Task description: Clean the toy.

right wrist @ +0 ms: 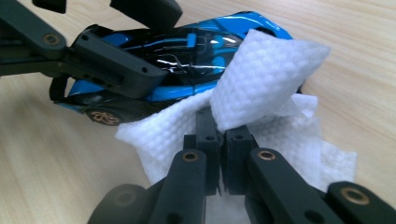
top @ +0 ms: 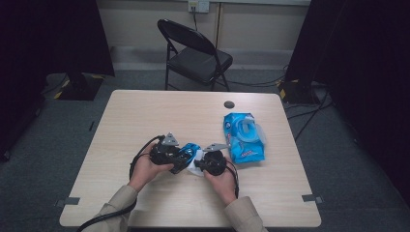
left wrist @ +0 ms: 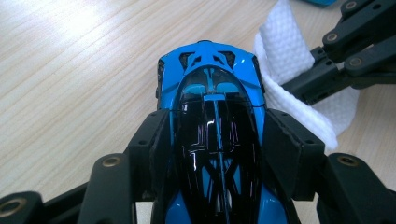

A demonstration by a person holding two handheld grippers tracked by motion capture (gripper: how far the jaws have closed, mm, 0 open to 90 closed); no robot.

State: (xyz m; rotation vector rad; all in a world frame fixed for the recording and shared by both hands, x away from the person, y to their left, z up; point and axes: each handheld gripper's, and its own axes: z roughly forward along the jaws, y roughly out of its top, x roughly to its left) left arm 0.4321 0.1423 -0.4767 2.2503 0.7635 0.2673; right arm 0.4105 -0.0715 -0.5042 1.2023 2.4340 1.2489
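A blue and black toy car [top: 187, 153] sits near the table's front middle, clamped across its body by my left gripper [top: 177, 159]. In the left gripper view the car [left wrist: 212, 107] lies between the pads [left wrist: 156, 140], nose pointing away. My right gripper [top: 199, 164] is shut on a white wet wipe [top: 194, 169]. In the right gripper view the jaws pinch the wipe [right wrist: 266, 79] and its folded end rests against the car [right wrist: 187, 51] at its blue end. The wipe [left wrist: 289, 65] also appears beside the car in the left gripper view.
A blue pack of wipes [top: 244, 137] with its flap open lies to the right of the grippers. A small dark disc [top: 229, 104] sits near the table's far edge. A black folding chair [top: 196, 53] stands beyond the wooden table [top: 145, 111].
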